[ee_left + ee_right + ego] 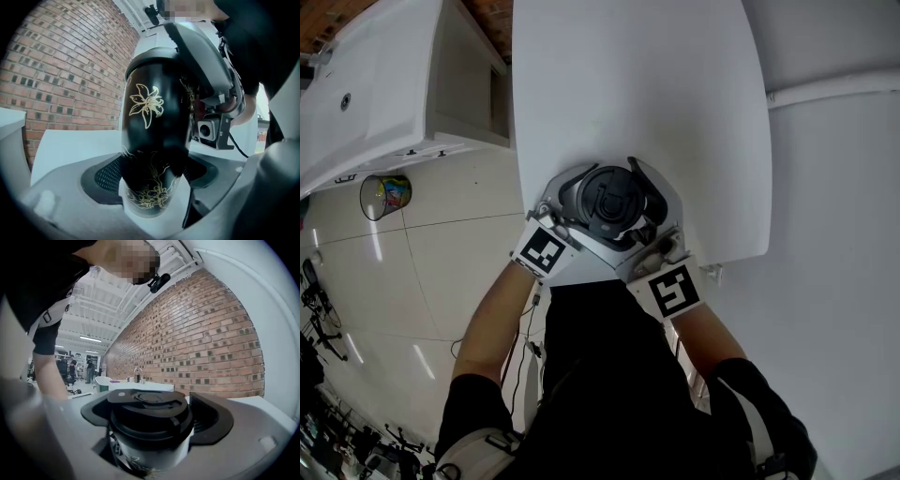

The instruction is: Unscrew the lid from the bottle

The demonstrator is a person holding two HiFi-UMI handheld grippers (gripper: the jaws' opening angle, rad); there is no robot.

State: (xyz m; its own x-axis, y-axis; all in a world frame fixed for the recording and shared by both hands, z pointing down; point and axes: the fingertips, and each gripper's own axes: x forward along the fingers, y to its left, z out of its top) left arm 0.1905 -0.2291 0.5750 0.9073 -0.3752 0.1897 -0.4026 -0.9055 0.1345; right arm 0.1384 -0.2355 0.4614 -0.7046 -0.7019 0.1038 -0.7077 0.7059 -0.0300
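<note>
Left gripper [150,180] clamped on black flowered bottle [151,105] at near edge of white tabletop [637,84], right gripper [149,425] seemingly pinching its black lid [147,409], lid on, contents hidden, tabletop stretching wide beyond it.

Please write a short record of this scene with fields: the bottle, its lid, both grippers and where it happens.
bottle: black, gold flower pattern
lid: black, on the bottle
left gripper: shut on the bottle's body
right gripper: shut on the lid
place: near edge of the white table, brick wall behind
</note>
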